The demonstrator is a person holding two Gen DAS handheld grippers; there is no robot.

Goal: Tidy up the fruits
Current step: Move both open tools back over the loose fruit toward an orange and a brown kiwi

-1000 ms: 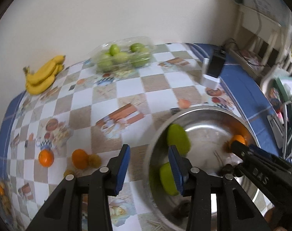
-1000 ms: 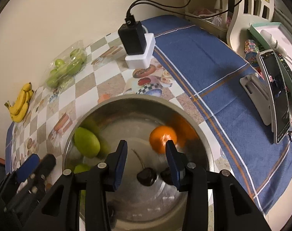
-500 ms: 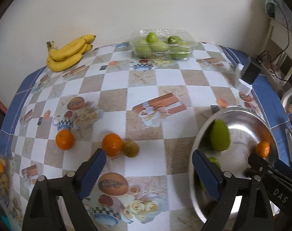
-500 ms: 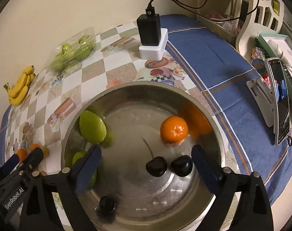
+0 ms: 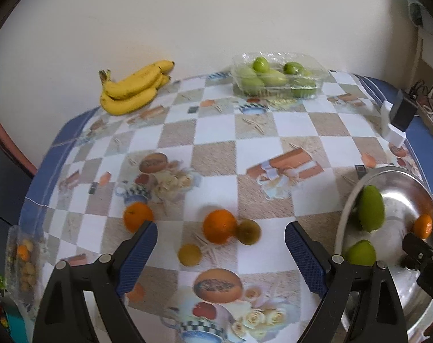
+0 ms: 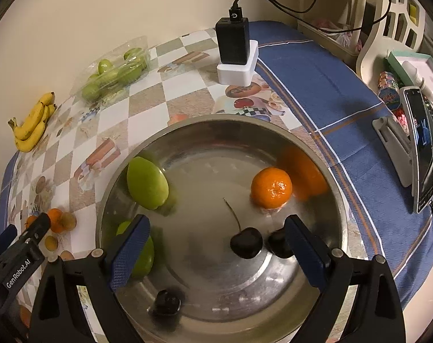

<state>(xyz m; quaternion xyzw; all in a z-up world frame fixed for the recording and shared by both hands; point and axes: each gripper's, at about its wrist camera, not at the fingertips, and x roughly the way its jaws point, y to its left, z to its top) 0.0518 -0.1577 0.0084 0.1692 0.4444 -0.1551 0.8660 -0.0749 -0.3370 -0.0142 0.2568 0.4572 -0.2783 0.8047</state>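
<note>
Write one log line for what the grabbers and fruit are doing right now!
left gripper: open, empty, over loose orange | right gripper: open, empty, over bowl | bowl: green fruits, orange, cherries

Left gripper (image 5: 220, 253): matte black plastic frame, two angled arms with triangular cut-outs, silver round screw heads at pivots. Fingers (image 5: 136, 257) faced with dark blue knurled rubber pads. Right gripper (image 6: 216, 253): same build, black arms, silver screws, blue textured fingers (image 6: 303, 253). White "GenRobot.AI" lettering on black side of left unit in right wrist view; partial white letter on right unit's body in left wrist view.
</note>
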